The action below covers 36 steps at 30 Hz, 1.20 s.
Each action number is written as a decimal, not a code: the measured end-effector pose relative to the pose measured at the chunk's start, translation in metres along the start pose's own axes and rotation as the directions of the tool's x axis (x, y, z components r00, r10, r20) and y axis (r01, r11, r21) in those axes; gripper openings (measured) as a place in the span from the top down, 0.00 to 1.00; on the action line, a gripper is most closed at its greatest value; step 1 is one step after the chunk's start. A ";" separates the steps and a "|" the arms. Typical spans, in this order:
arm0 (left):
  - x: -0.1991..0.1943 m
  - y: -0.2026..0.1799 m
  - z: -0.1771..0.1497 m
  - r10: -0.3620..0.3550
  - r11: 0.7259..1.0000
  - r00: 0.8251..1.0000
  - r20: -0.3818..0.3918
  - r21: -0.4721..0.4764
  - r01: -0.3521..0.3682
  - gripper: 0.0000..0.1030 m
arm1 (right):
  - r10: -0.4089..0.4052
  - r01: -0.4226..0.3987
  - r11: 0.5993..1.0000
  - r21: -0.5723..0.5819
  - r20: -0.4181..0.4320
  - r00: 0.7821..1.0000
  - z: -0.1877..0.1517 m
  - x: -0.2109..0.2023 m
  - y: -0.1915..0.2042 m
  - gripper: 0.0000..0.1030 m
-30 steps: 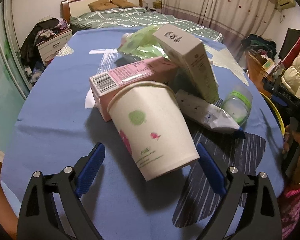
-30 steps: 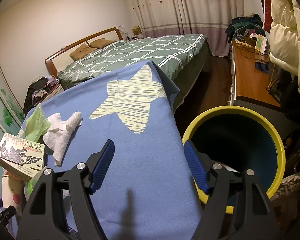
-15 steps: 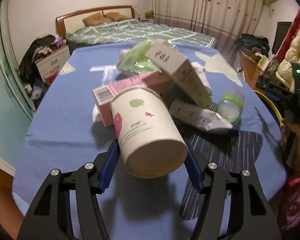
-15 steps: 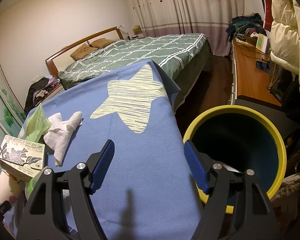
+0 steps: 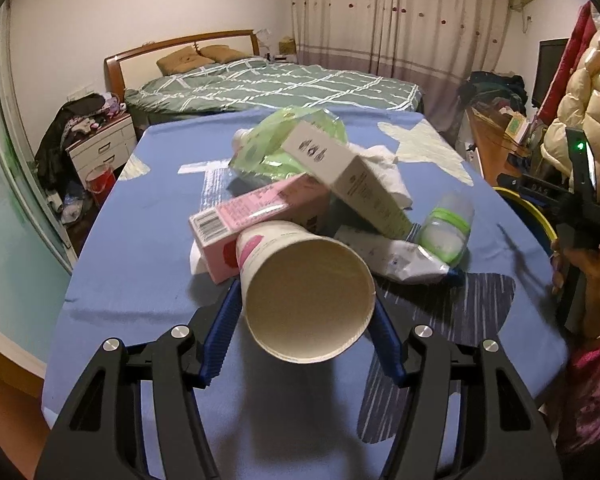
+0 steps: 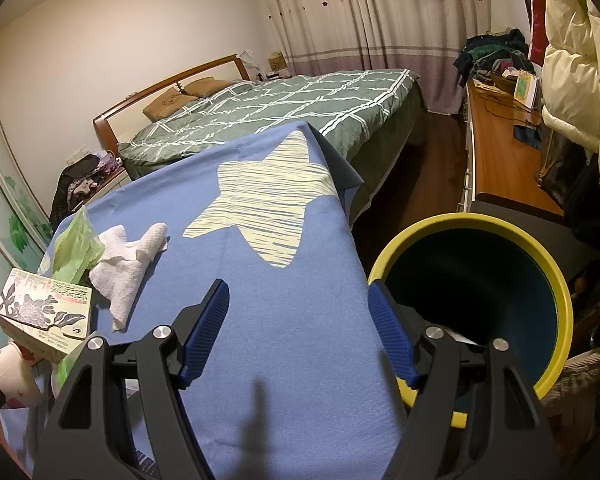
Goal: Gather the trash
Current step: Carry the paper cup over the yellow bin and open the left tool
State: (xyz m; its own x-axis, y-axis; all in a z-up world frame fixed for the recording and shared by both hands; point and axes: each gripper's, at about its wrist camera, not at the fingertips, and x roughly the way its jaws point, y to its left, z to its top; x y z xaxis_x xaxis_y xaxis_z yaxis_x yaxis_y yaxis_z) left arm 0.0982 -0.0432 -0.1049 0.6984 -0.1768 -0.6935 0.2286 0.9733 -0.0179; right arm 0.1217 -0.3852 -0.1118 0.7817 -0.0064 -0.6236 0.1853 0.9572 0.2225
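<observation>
No brand or word legible anywhere. Landmark: pink carton (image 5: 260, 216), left wrist view.

- Pink carton: barcode on its near end, digits too small; side print = blur.
- White-green box (image 5: 352, 178) leaning on carton's far-right end: row of small dark icons on top face, round mark + fine print on side, unreadable.
- Paper cup (image 5: 304, 296) just in front of carton: faint line of print near rim, can't read.
- Foil pouch (image 5: 392, 258) right of carton: small print, illegible.

Right wrist view: floral box (image 6: 44, 316) has a red label strip w/ characters, too blurred to read.
</observation>
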 end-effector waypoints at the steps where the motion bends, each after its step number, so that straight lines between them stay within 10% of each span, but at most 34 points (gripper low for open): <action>1: -0.001 -0.001 0.003 -0.003 1.000 1.000 0.004 0.005 0.003 0.42 | -0.002 0.002 1.000 -0.003 0.007 1.000 0.000 -0.002 0.000 0.34; 21: -0.031 -0.066 0.038 -0.144 0.981 0.988 0.059 0.143 0.134 0.44 | -0.065 0.063 0.998 0.026 0.050 0.997 -0.005 -0.046 -0.059 0.34; 29: -0.005 -0.133 0.067 -0.302 0.929 0.953 0.016 0.227 0.291 0.44 | -0.157 0.153 0.985 0.078 0.049 0.986 -0.008 -0.058 -0.110 0.34; 36: 0.041 -0.220 0.096 -0.454 0.847 0.888 -0.073 0.274 0.456 0.44 | -0.193 0.187 0.977 0.100 0.057 0.980 -0.007 -0.069 -0.142 0.34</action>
State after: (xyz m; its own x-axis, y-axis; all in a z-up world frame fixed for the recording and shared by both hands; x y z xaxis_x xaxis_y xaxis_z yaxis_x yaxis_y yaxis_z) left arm 0.1415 -0.2783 -0.0600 0.4665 -0.5883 -0.6605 0.6978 0.7037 -0.1338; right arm 0.0373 -0.5190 -0.1054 0.7637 -0.2075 -0.6113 0.3867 0.9053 0.1757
